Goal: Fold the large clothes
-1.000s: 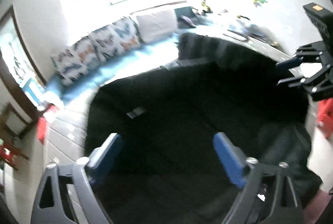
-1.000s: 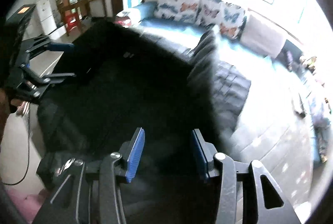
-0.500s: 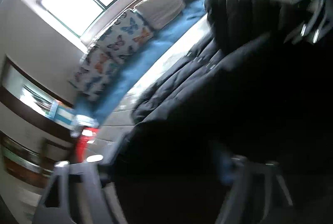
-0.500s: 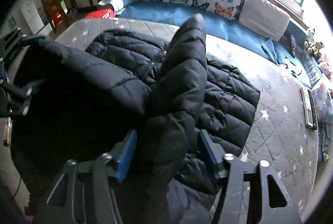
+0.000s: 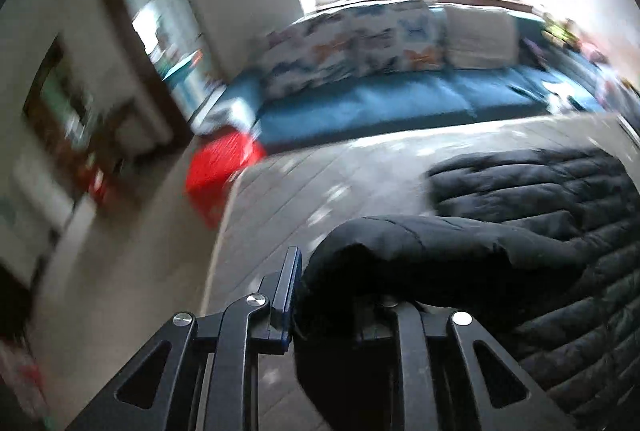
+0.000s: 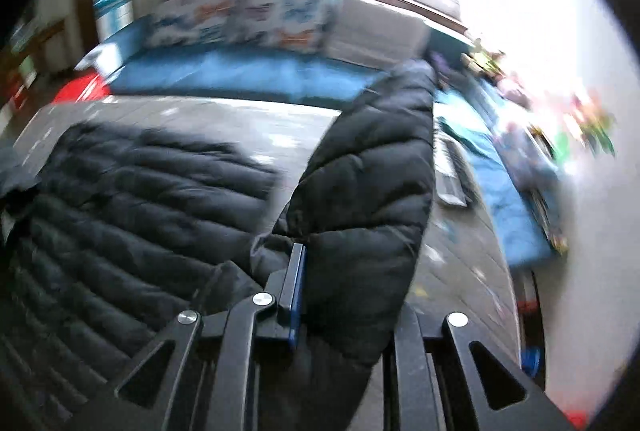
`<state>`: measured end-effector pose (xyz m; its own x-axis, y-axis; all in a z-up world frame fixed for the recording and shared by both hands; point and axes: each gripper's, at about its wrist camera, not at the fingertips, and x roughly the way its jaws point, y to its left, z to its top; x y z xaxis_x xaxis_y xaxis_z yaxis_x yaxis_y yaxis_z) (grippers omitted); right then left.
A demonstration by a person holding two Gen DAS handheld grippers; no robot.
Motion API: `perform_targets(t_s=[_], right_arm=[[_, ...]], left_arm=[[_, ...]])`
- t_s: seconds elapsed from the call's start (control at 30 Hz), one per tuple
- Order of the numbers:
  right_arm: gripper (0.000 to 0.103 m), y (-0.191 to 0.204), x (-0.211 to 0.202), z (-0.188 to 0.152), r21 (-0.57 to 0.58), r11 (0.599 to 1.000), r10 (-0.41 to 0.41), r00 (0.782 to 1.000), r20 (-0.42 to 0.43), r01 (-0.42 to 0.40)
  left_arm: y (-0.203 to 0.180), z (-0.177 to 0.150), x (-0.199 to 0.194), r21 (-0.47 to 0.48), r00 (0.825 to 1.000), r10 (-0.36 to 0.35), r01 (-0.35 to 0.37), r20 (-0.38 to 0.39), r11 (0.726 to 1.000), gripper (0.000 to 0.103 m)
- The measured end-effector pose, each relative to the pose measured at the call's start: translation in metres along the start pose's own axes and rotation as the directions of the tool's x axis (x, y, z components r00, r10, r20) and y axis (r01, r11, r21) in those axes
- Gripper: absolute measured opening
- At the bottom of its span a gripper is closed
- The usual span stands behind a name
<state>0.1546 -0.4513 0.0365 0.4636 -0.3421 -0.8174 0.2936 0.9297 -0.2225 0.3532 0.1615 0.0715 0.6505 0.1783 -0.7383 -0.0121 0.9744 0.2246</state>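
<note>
Nearest, the left tool (image 5: pixel 332 295) was closing on a rounded roll of the black puffer jacket (image 5: pixel 560 231), fabric filling the gap between its jaws; the right tool (image 6: pixel 344 295) was likewise closing on a sleeve (image 6: pixel 372 167) that stood up ahead of it. Both grips looked set, so the step seemed to be spreading the jacket flat before folding; next, each sleeve would need laying inward across the body. The jacket was glossy, quilted in soft ribs, lying on the grey stitched bed (image 5: pixel 320 183). Beyond ran a blue bench cushion (image 5: pixel 380 103) with butterfly-print pillows (image 5: pixel 352 43).
</note>
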Motion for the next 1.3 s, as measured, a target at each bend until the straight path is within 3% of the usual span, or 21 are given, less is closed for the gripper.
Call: perform_targets(t_s=[0.07, 0.13, 0.2, 0.27, 0.33, 0.53, 0.57, 0.63, 0.7, 0.73, 0.83, 0.93, 1.0, 1.07, 1.13, 1.3], right_arm=[[0.019, -0.033, 0.004, -0.013, 0.086, 0.996, -0.013, 1.000, -0.018, 0.015], [0.020, -0.065, 0.017, -0.034, 0.178, 0.984, -0.015, 0.997, -0.080, 0.029], [0.020, -0.089, 0.030, -0.054, 0.276, 0.961, 0.011, 0.989, -0.145, 0.030], [0.020, -0.104, 0.044, -0.075, 0.350, 0.937, 0.058, 0.974, -0.220, 0.023], [0.021, -0.108, 0.047, -0.095, 0.359, 0.933, 0.063, 0.965, -0.256, 0.034], [0.021, -0.106, 0.021, -0.109, 0.355, 0.934, 0.066, 0.963, -0.262, 0.032], [0.021, -0.108, 0.017, -0.107, 0.350, 0.936, 0.065, 0.965, -0.254, 0.029], [0.021, -0.105, 0.008, -0.108, 0.331, 0.943, 0.057, 0.969, -0.241, 0.027], [0.021, -0.100, 0.001, -0.107, 0.304, 0.952, 0.047, 0.970, -0.237, 0.028], [0.021, -0.099, -0.002, -0.110, 0.293, 0.956, 0.043, 0.970, -0.239, 0.030], [0.021, -0.096, -0.006, -0.116, 0.272, 0.961, 0.031, 0.967, -0.253, 0.041], [0.021, -0.095, -0.010, -0.123, 0.270, 0.962, 0.026, 0.966, -0.256, 0.045], [0.021, -0.092, -0.015, -0.127, 0.265, 0.963, 0.026, 0.965, -0.259, 0.045], [0.021, -0.092, -0.017, -0.130, 0.258, 0.965, 0.024, 0.961, -0.275, 0.050], [0.021, -0.094, -0.018, -0.132, 0.252, 0.966, 0.023, 0.957, -0.289, 0.053], [0.021, -0.108, -0.023, -0.124, 0.293, 0.953, 0.008, 0.964, -0.265, 0.073]], left_arm=[[0.041, -0.017, 0.013, -0.073, 0.998, 0.024, -0.028, -0.052, 0.997, 0.045], [0.079, -0.039, 0.031, -0.139, 0.994, 0.049, -0.062, -0.097, 0.988, 0.075], [0.112, -0.063, 0.048, -0.200, 0.988, 0.066, -0.094, -0.142, 0.975, 0.088], [0.130, -0.085, 0.057, -0.242, 0.985, 0.042, -0.082, -0.166, 0.967, 0.092], [0.143, -0.099, 0.071, -0.280, 0.980, 0.010, -0.066, -0.198, 0.958, 0.103], [0.161, -0.127, 0.095, -0.466, 0.968, -0.099, -0.022, -0.233, 0.885, 0.103], [0.161, -0.126, 0.098, -0.465, 0.965, -0.094, -0.032, -0.244, 0.884, 0.103], [0.151, -0.119, 0.091, -0.366, 0.970, -0.002, -0.091, -0.245, 0.926, 0.103], [0.118, -0.108, 0.073, -0.178, 0.970, 0.146, -0.182, -0.195, 0.967, 0.103], [0.097, -0.103, 0.063, -0.079, 0.965, 0.213, -0.227, -0.153, 0.971, 0.103], [0.060, -0.091, 0.047, 0.125, 0.949, 0.312, -0.304, -0.048, 0.944, 0.103], [0.021, -0.078, 0.046, 0.304, 0.929, 0.368, -0.360, 0.035, 0.882, 0.103], [0.000, -0.071, 0.053, 0.376, 0.916, 0.396, -0.390, 0.065, 0.841, 0.103], [-0.017, -0.064, 0.056, 0.411, 0.917, 0.393, -0.383, 0.064, 0.827, 0.103], [-0.026, -0.055, 0.066, 0.409, 0.921, 0.385, -0.372, 0.053, 0.833, 0.103], [-0.025, -0.021, 0.094, 0.302, 0.938, 0.346, -0.322, -0.029, 0.897, 0.103]])
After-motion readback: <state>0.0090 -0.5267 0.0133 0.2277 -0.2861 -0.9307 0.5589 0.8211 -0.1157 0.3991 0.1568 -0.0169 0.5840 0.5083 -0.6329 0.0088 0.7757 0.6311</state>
